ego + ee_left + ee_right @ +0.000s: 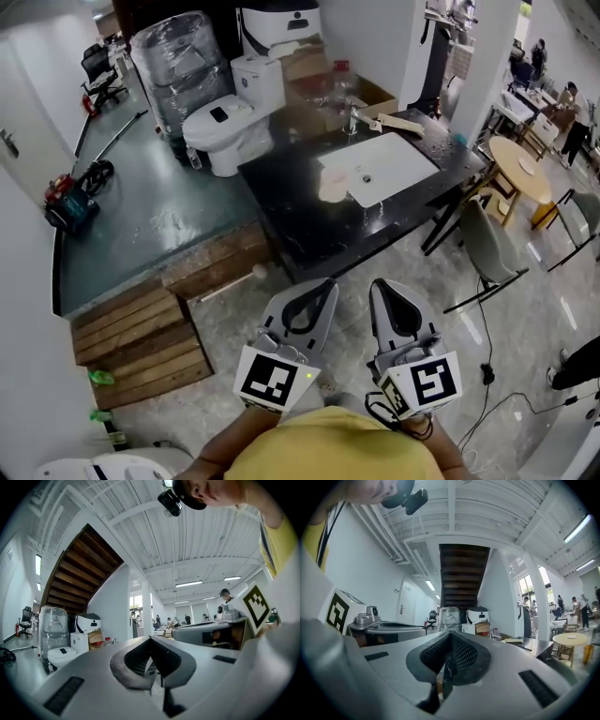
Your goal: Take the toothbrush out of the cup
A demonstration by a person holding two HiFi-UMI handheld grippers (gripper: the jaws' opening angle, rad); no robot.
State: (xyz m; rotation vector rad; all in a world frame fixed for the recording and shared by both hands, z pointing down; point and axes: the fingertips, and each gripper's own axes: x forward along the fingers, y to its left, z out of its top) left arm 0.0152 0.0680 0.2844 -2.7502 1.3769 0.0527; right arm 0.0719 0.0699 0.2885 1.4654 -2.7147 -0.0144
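Note:
Both grippers are held low against the person's body, well short of the black counter (300,220) with its white sink (384,164). A pale pink cup-like thing (333,185) stands on the counter at the sink's left edge; it is too small to make out a toothbrush. My left gripper (323,284) (151,641) has its jaws closed tip to tip with nothing between them. My right gripper (380,284) (450,634) is likewise shut and empty. Both point forward and slightly up, toward the far room, in the gripper views.
A white toilet (230,117) and a wrapped water bottle (178,56) stand behind the counter to the left. Wooden pallets (141,342) lie on the floor at the left. A grey chair (487,244) and a round table (520,169) are to the right.

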